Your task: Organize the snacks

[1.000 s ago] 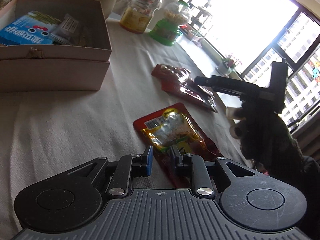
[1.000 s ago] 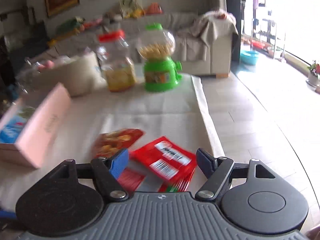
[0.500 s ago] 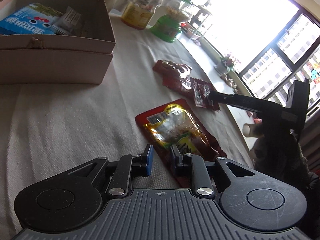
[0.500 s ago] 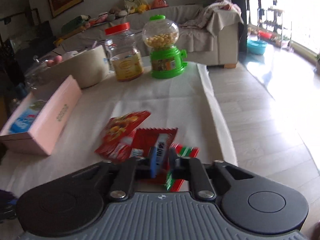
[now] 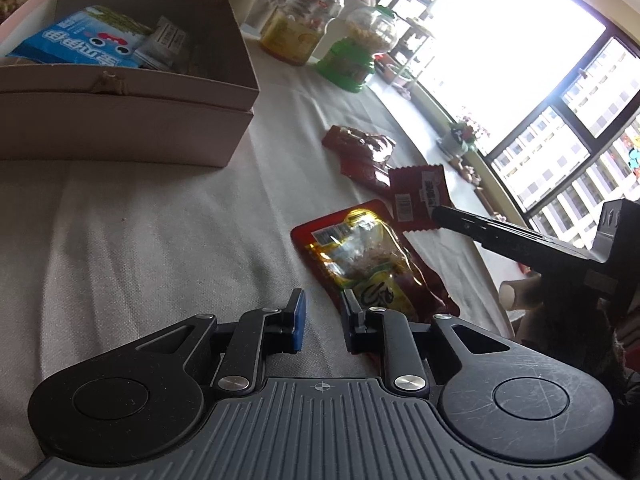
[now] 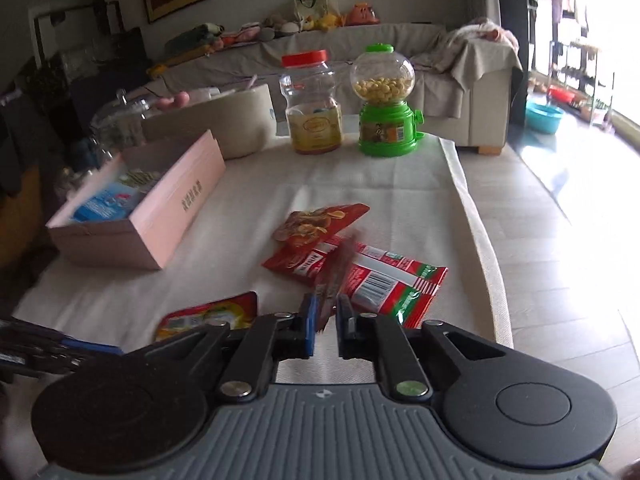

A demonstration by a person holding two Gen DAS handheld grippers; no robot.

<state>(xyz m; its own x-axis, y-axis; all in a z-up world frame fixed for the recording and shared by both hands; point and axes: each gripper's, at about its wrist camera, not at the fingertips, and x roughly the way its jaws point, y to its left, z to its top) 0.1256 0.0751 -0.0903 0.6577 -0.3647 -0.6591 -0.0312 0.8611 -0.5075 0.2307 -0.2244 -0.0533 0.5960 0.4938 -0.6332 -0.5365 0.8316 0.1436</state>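
**Small red packet lifted edge-on in my right fingers**

Between my right fingers a small red snack packet stood edge-on, pinched at its lower end, the two pads drawn narrow around it. In the left wrist view the same packet showed its flat back with a barcode, held at the tip of the right gripper and raised off the cloth. My left gripper hung low over the desk with its fingers set a narrow gap apart and nothing between them.

Just ahead of the left fingers lay a clear-windowed red pouch, flat on the white cloth, its near end touching the right-hand finger in the picture. Beyond the packet I held, a red and green wrapper lay flat near the desk's right edge, and another red bag printed with food sat partly over its far end.

To the left stood the open pink box, well apart from the loose packets. Inside it I could see a blue snack bag and a grey sachet beside it.

At the far end of the desk, a red-lidded plastic jar and a green candy dispenser stood upright side by side, with a pale round tub to their left.
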